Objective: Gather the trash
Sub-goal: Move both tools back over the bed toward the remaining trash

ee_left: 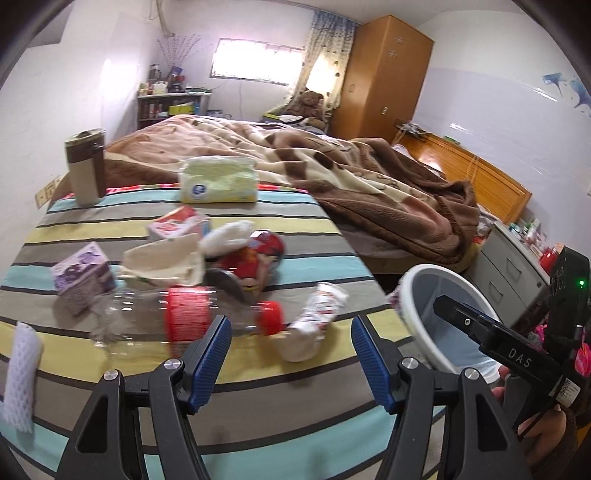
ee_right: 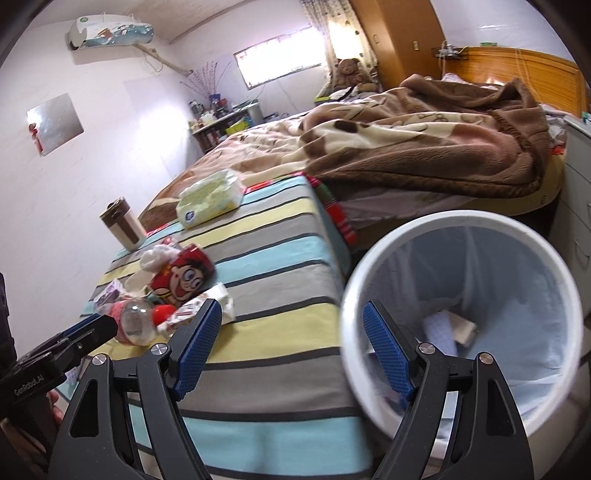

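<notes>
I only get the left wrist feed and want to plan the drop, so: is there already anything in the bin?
Observer: Yes. The right wrist view looks into the white bin; a pale flat piece of trash lies at the bottom.
Operator: Is the right tool carrying something?
Observer: No, the right tool is open and empty, beside the bin's rim.
Operator: What's high on the left wall?
Observer: An air conditioner.
</notes>
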### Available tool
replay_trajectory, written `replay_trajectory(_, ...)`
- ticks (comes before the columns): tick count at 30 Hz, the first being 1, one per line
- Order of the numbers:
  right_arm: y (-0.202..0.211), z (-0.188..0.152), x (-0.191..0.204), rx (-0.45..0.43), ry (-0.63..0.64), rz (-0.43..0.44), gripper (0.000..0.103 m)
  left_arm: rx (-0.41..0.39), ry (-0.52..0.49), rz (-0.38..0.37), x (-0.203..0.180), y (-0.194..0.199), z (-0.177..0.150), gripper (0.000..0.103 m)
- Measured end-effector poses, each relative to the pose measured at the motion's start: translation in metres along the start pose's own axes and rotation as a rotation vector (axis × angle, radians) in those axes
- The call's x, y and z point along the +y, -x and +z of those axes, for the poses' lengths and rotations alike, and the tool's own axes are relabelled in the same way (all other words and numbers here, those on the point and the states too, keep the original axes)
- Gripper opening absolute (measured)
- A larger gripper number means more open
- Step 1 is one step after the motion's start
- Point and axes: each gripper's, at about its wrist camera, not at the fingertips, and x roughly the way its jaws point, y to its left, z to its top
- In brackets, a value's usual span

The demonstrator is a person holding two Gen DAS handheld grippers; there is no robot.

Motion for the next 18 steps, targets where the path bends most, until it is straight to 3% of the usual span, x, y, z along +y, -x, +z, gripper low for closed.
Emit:
replay_trajectory(8,-0.021,0.000,0.027,0.056,0.021,0.043,0.080,-0.005,0.010,0.061,0.044,0.005,0.007,0.067)
replay_trajectory(18,-0.051,0.000,0.054,0.139,0.009,0.089,0.080,0.019,0.004,0.073,0.077,-0.006,0.019,0.067)
